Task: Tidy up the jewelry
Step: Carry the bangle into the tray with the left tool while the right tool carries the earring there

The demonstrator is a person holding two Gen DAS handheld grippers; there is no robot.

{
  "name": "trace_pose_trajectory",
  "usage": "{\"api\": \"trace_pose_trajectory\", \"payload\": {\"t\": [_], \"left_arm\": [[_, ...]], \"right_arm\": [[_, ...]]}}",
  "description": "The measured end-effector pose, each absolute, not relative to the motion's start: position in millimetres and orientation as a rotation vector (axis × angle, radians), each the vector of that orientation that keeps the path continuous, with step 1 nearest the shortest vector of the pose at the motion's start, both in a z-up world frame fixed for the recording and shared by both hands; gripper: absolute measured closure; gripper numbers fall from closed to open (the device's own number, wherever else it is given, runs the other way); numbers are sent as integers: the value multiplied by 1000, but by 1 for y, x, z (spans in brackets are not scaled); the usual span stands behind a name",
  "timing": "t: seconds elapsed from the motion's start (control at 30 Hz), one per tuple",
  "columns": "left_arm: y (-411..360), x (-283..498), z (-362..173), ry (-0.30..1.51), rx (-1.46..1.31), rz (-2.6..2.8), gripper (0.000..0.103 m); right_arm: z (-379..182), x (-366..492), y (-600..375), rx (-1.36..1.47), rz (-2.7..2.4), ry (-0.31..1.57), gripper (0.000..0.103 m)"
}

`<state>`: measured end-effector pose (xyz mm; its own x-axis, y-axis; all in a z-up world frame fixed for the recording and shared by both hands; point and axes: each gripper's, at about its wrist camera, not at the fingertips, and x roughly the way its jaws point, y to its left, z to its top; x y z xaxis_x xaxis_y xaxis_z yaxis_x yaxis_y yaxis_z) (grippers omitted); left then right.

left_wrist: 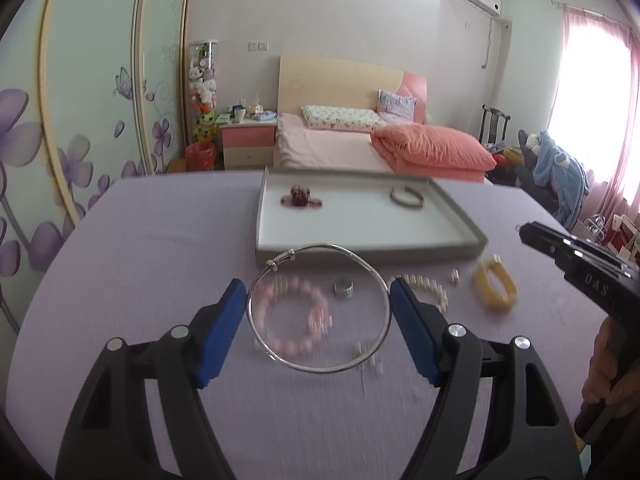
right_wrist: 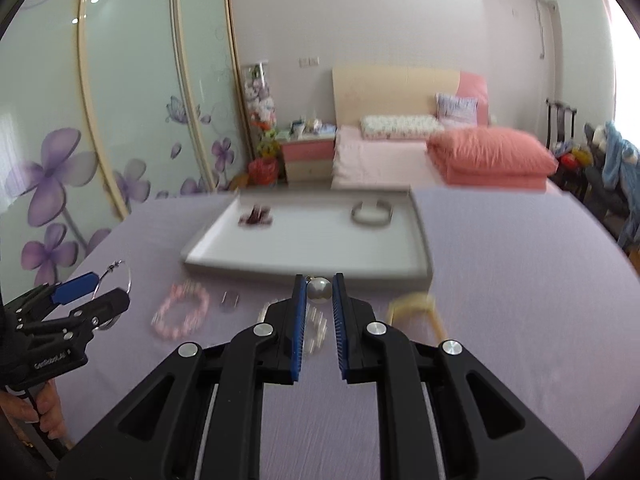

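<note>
Right wrist alone shows pearl (right_wrist: 319,290) clamped in right tool (right_wrist: 319,292).

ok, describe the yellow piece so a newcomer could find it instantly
Start at the grey tray on the lilac table. Just before the tray's near right corner lies the yellow bangle, alone on the cloth. It is the only chunky yellow loop; its neighbours are small white beads.

Ahead of my left claw (left_wrist: 316,296), the grey tray (left_wrist: 478,236) has a low rim, and its white floor is bare between the dark beaded piece (left_wrist: 300,197) and the grey bangle (left_wrist: 407,197). On the desk (left_wrist: 132,264), the pink bead bracelet (left_wrist: 294,320), small metal ring (left_wrist: 344,290), white beads (left_wrist: 426,288) and yellow bangle (left_wrist: 495,286) crowd the strip before the tray. The desk's left side is open cloth. My right claw (right_wrist: 319,300) has bare desk to its right.
</note>
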<state>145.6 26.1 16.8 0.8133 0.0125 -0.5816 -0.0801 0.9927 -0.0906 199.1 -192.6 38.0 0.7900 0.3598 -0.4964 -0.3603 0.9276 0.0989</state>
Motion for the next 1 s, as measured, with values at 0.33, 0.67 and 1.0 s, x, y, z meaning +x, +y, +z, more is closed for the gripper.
{"api": "trace_pose_trajectory", "payload": {"t": [0.33, 0.67, 1.0], "left_arm": [[54, 263, 26, 622, -139, 96, 30], [47, 343, -5, 702, -133, 79, 30], [43, 364, -21, 752, -132, 71, 30]], "right_arm": [[41, 315, -169, 52, 386, 636, 89], [-27, 404, -159, 107, 289, 916, 89], [-38, 413, -155, 73, 236, 947, 89]]}}
